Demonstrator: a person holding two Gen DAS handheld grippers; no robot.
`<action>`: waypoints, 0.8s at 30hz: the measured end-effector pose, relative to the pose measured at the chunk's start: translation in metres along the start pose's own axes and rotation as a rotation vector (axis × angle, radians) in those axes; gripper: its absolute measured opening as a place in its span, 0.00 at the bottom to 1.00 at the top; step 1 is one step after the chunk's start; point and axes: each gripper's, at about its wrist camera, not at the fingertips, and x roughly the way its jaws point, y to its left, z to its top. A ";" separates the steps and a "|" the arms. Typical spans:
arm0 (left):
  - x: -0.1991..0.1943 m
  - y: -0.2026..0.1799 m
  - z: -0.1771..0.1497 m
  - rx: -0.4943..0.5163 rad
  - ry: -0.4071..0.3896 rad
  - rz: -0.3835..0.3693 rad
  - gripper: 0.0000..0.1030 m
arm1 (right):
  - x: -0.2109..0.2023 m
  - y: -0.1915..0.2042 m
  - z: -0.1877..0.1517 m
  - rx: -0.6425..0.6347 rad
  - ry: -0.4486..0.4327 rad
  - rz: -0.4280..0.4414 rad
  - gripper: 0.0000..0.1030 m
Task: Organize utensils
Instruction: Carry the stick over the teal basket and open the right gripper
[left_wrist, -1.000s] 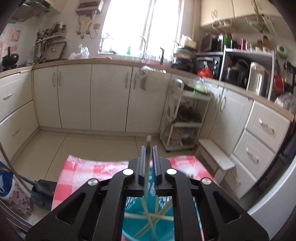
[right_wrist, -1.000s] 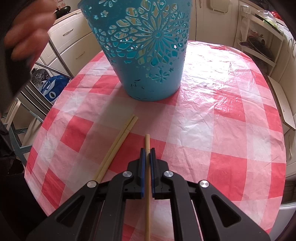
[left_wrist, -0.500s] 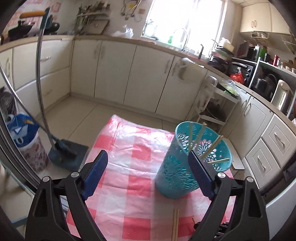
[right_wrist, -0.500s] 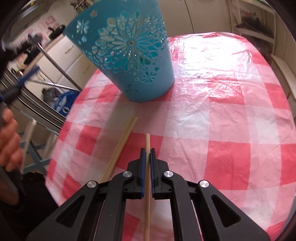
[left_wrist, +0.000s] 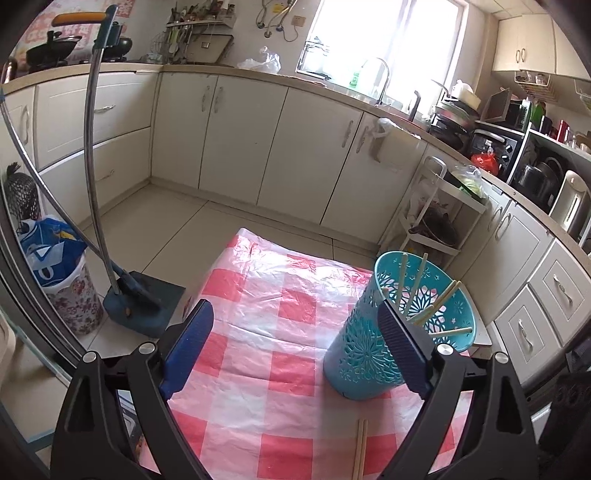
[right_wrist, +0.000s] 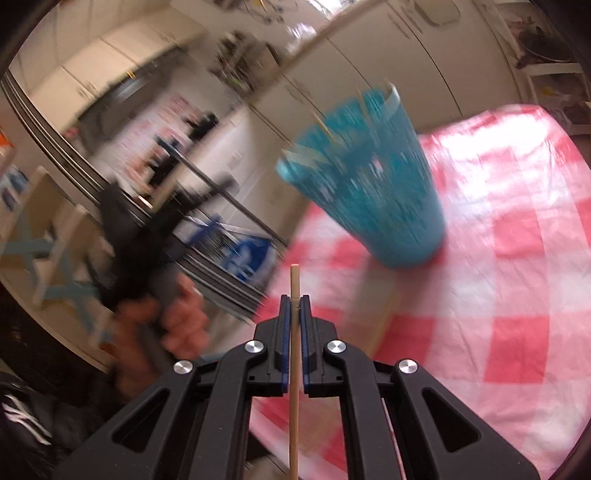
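item: one pale wooden chopstick (right_wrist: 294, 347), clamped between the blue pads of the right gripper (right_wrist: 294, 306). long axis runs along the gripper's own pointing line; the tip shows just past the jaws, the tail runs back under the body.

destination: tall turquoise plastic holder with cut-out flower pattern (right_wrist: 373, 184), upright on the red-and-white checked plastic tablecloth (right_wrist: 517, 258), ahead and to the right of the held tip, rim above it. view blurred. several chopsticks already lean inside (left_wrist: 439, 295).

judgement: the stick must be carried forward-right, above the rim, and tipped toward upright.

left gripper (left_wrist: 295, 345): jaws have just been opening, now wide, nothing between the pads; holder just beside its right pad.

remaining: pair of wooden chopsticks (left_wrist: 360, 446) flat on cloth, near the holder's base, long axis toward the holder; the empty left gripper appears nearer.
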 end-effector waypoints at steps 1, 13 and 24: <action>0.000 0.002 0.001 -0.007 0.001 -0.001 0.84 | -0.006 0.003 0.005 0.005 -0.023 0.021 0.06; -0.002 0.006 0.004 -0.048 -0.028 0.027 0.85 | -0.034 0.085 0.114 -0.085 -0.501 -0.130 0.06; -0.004 0.009 0.011 -0.063 -0.025 0.014 0.88 | 0.027 0.072 0.115 -0.153 -0.703 -0.538 0.06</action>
